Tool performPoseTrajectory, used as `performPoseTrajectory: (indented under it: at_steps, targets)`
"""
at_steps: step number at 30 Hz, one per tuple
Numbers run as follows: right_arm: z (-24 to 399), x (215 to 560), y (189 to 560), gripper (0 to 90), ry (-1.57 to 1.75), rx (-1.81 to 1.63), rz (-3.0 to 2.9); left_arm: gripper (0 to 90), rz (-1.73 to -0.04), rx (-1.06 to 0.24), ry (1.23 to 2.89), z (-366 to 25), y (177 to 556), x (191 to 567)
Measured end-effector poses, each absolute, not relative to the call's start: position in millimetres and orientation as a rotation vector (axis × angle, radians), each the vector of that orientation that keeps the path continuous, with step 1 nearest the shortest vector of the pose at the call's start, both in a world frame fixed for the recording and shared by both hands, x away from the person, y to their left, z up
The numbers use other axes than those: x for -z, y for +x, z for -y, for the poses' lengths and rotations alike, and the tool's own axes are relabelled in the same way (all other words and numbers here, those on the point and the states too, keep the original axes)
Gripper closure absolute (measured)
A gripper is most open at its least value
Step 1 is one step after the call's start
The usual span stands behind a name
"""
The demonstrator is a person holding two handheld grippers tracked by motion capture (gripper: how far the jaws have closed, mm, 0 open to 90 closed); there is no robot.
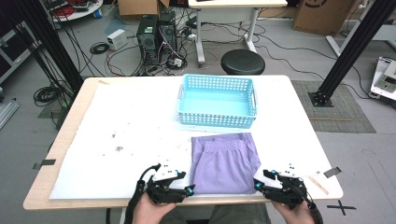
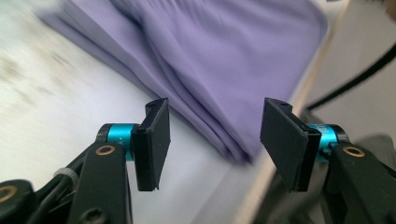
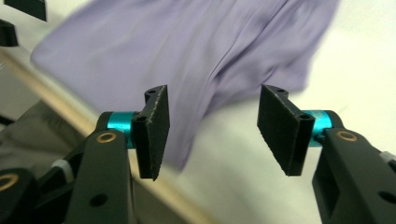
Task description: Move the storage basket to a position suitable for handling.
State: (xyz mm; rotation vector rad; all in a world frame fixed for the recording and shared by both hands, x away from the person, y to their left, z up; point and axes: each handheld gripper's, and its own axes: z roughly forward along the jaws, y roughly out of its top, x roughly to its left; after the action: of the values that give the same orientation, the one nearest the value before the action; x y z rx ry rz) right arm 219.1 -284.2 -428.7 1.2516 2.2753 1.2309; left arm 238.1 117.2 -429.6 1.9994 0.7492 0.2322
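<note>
Lilac folded cloth shorts (image 1: 225, 162): flat on white sheet, near table edge, btwn your two grippers.
L gripper (image 1: 189, 189): your jaws apart, nothing clamped; cloth's near-left corner just ahead of pads (image 2: 156, 140).
R gripper (image 1: 257, 185): jaws apart too, released; cloth's near-right corner just past them.
Light-blue perforated plastic basket (image 1: 217, 119): beyond cloth, close, open side up.
Wooden table (image 1: 70, 122): carries sheet, basket, cloth.

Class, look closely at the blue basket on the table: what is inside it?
The blue basket looks empty: the high view shows its bare pale floor. The strip just behind its near wall is hidden. The folded purple garment lies outside it, on the white sheet nearer the person.
</note>
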Motion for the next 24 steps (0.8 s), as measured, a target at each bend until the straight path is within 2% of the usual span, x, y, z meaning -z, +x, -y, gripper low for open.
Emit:
performPoseTrajectory:
  at_steps: [4, 6, 10, 12, 18, 20, 24]
  targets:
    - [293.6, 413.7, 233.7, 42.6, 1.141, -1.306, -2.197, 39.6, -0.758, -0.261, 1.906, -136.9, 260.2, 420.3]
    - [297.2, 407.5, 243.1, 44.6, 1.062, -1.328, -2.158, 39.4, -0.718, -0.312, 1.865, -146.3, 271.1, 416.4]
    - [300.1, 397.7, 264.7, 42.8, 1.027, -1.368, -2.067, 36.6, -0.673, -0.419, 1.787, -159.2, 292.6, 409.9]
    - [300.0, 394.5, 277.1, 38.1, 0.998, -1.385, -2.028, 36.1, -0.692, -0.456, 1.732, -163.5, 303.5, 406.4]
    - [295.9, 390.3, 314.6, 36.7, 0.955, -1.420, -1.940, 29.4, -0.820, -0.468, 1.687, -172.9, 333.3, 399.3]
    - [291.5, 388.0, 325.6, 31.5, 0.978, -1.391, -1.925, 24.3, -0.820, -0.429, 1.674, -176.7, 344.3, 399.2]
    - [282.8, 384.2, 338.2, 29.1, 0.976, -1.330, -1.904, 24.1, -0.839, -0.404, 1.669, -177.3, 363.0, 400.0]
